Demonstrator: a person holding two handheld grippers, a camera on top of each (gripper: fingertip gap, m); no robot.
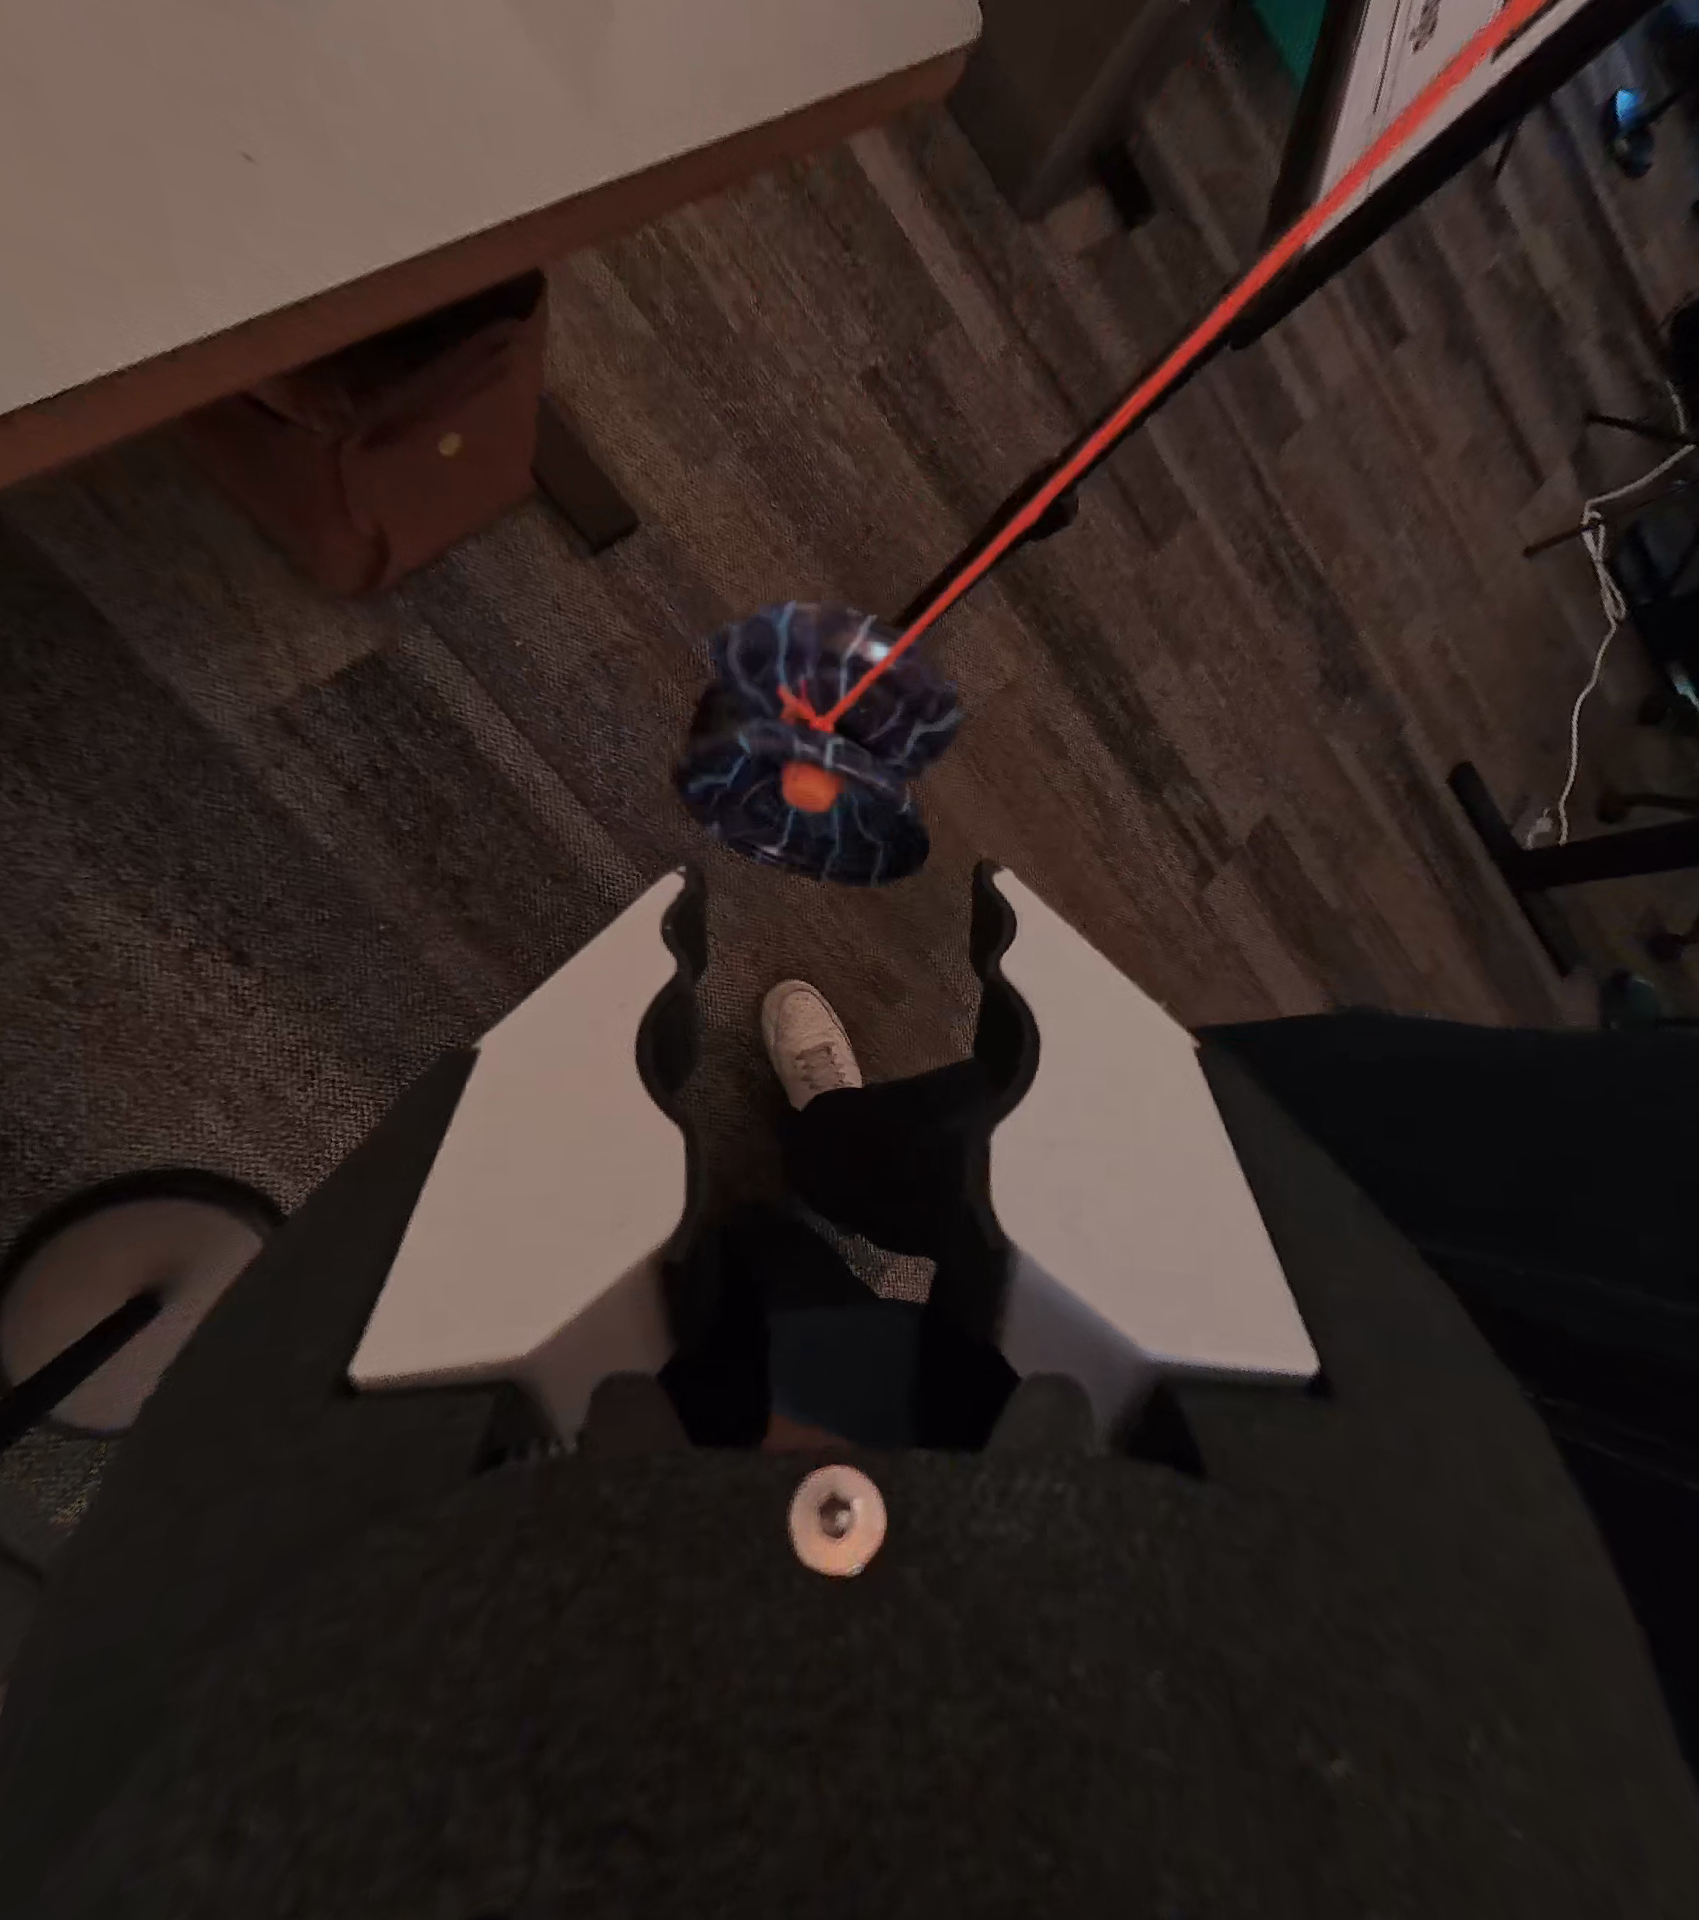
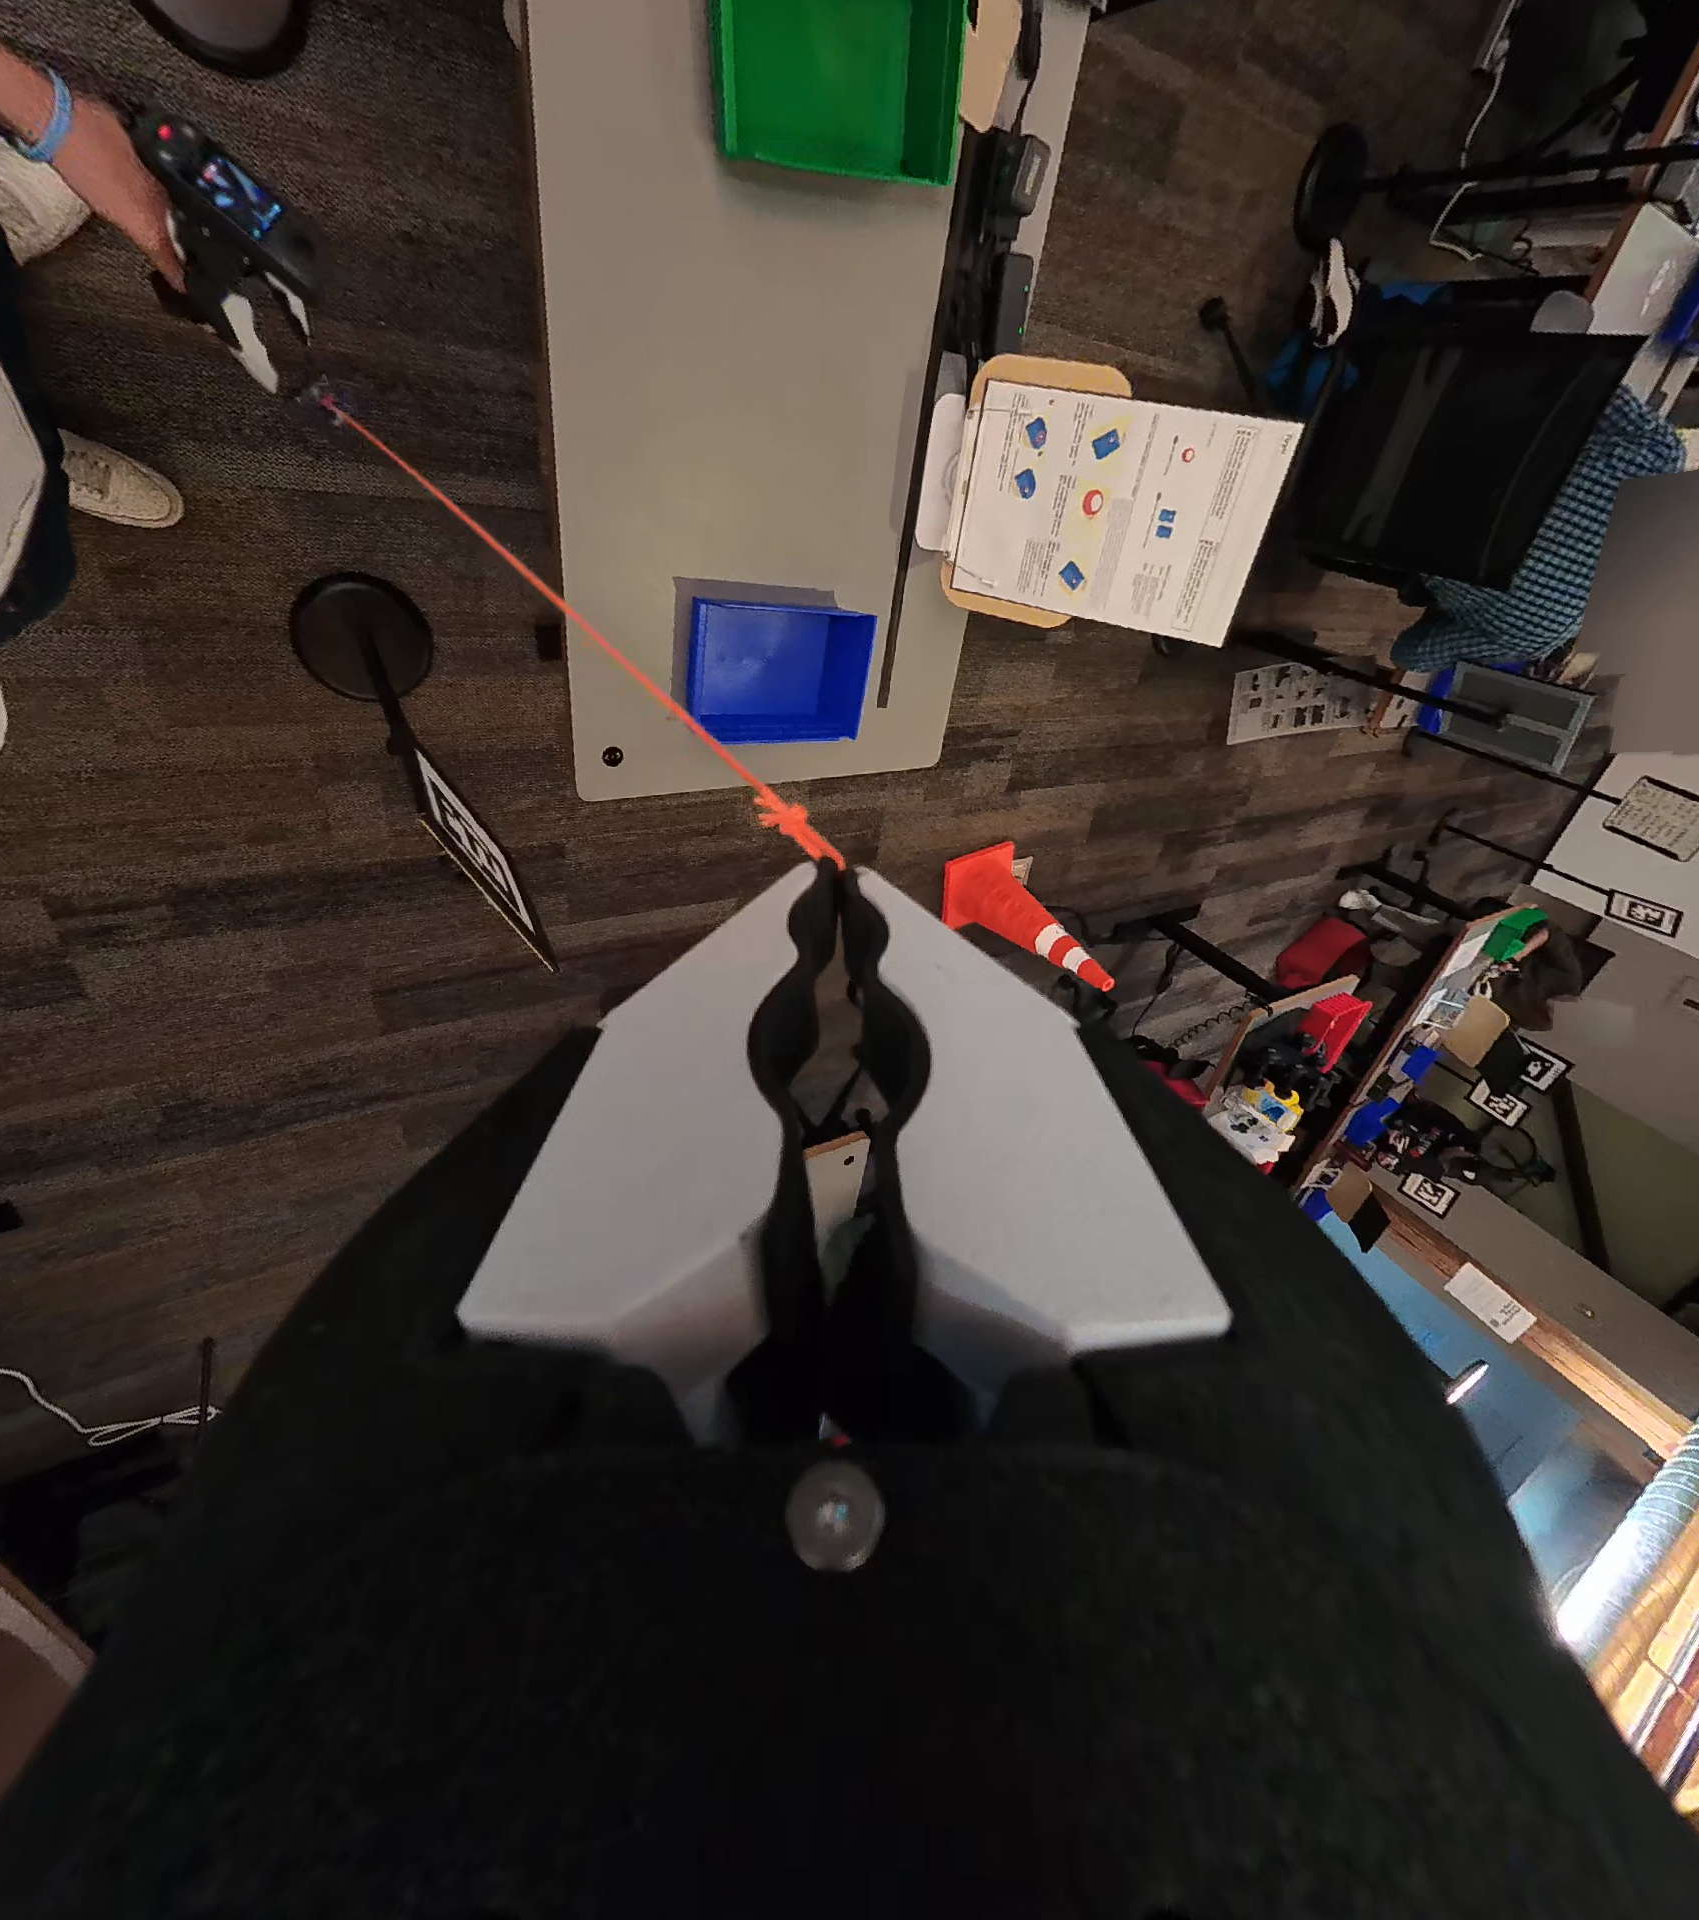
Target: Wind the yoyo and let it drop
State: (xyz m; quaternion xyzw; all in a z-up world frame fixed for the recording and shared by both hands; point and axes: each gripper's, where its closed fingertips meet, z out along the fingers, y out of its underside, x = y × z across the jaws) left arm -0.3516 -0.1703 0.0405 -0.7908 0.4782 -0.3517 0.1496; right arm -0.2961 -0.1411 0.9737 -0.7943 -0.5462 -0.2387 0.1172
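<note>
Hanging mid-frame, the yoyo (image 1: 817, 744) looks light and swingy; left gripper (image 1: 829, 883) jaws released, right gripper (image 2: 832, 871) clenched on string (image 2: 564, 613).

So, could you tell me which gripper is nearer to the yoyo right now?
Left. The left gripper is open just short of the yoyo, while the right gripper pinches the orange string's far end.

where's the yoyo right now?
In the left wrist view, the yoyo hangs in the air over the floor, just beyond the open left tongs, ungripped. Its orange string runs taut up to the shut right tongs.
</note>
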